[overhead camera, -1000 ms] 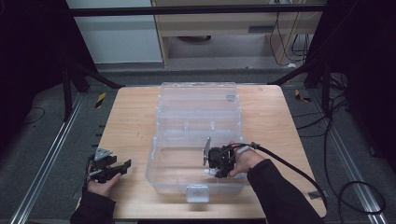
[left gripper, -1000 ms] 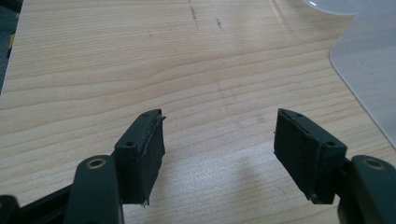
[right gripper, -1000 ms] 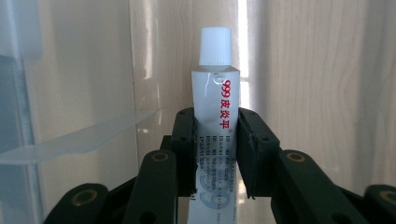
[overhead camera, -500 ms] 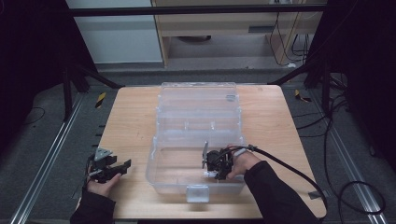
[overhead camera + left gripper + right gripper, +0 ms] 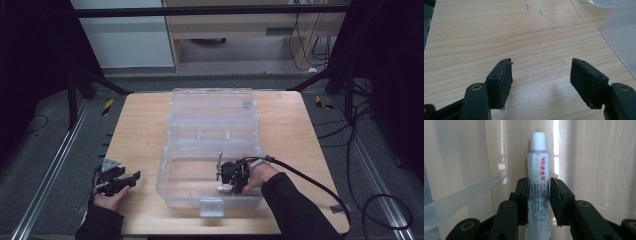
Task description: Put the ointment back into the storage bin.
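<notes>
Here the right gripper (image 5: 231, 179), its forearm reaching in from the near right, sits inside the near half of the clear plastic box (image 5: 210, 145) at the middle of the wooden counter (image 5: 145, 125), its jaws clenched on a small white tube (image 5: 538, 173) with red print and a white cap pointing away from the camera. At the near left corner of the counter the left hand (image 5: 107, 196) rests low, holding the left gripper (image 5: 541, 75) just over the bare wood beside the box, its jaws spread wide and gripping nothing.
</notes>
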The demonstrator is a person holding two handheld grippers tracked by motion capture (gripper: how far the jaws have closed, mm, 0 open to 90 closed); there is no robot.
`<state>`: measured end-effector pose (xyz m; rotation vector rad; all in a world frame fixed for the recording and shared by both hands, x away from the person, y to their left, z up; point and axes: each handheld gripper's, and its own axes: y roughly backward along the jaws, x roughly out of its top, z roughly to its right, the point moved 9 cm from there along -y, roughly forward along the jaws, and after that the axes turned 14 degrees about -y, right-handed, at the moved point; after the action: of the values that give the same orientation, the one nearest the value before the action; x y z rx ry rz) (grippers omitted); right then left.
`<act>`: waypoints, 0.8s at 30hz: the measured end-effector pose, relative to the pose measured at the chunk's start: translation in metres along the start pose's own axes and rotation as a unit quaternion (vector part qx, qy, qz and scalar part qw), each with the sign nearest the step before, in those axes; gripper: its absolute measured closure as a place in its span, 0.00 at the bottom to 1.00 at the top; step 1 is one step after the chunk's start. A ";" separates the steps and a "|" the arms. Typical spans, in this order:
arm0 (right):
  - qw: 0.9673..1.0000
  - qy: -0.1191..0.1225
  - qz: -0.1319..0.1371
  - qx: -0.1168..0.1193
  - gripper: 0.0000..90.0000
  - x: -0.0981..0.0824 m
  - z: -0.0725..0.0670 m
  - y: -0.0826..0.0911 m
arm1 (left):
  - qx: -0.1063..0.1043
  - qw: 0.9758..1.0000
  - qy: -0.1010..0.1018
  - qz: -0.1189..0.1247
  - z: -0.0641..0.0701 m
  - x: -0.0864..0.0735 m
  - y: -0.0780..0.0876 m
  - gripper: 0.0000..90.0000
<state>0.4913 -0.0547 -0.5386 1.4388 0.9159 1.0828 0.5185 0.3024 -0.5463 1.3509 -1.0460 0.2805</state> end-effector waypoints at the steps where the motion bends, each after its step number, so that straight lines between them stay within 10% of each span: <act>1: 1.000 -0.005 -0.001 -0.001 0.75 0.000 0.000 0.001 | 0.000 1.000 0.000 0.000 0.000 0.000 0.000 0.37; 9: 0.999 -0.018 0.038 -0.009 0.72 0.002 0.001 0.017 | 0.000 1.000 -0.002 -0.001 0.000 0.000 0.001 0.37; 15: 0.992 -0.070 0.104 -0.011 0.67 0.001 0.003 0.047 | 0.001 1.000 0.000 0.000 0.000 0.000 0.001 0.37; 20: 0.969 -0.114 0.216 -0.025 0.57 -0.004 0.007 0.079 | 0.002 1.000 0.000 -0.001 -0.001 0.000 0.001 0.37; 21: 0.969 -0.114 0.216 -0.025 0.57 -0.004 0.007 0.079 | 0.002 1.000 0.000 -0.001 -0.001 0.000 0.001 0.37; 22: 0.959 -0.137 0.247 -0.031 0.53 -0.006 0.008 0.087 | 0.002 1.000 0.000 -0.001 0.000 0.000 0.001 0.37; 23: 0.959 -0.137 0.247 -0.031 0.53 -0.006 0.008 0.087 | 0.002 1.000 0.000 -0.001 0.000 0.000 0.001 0.37; 24: 0.945 -0.158 0.284 -0.036 0.50 -0.009 0.011 0.096 | 0.002 1.000 0.000 0.000 0.000 0.000 0.001 0.37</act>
<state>0.4970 -0.0802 -0.4455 1.8048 0.2248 1.2291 0.5180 0.3023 -0.5456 1.3536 -1.0461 0.2827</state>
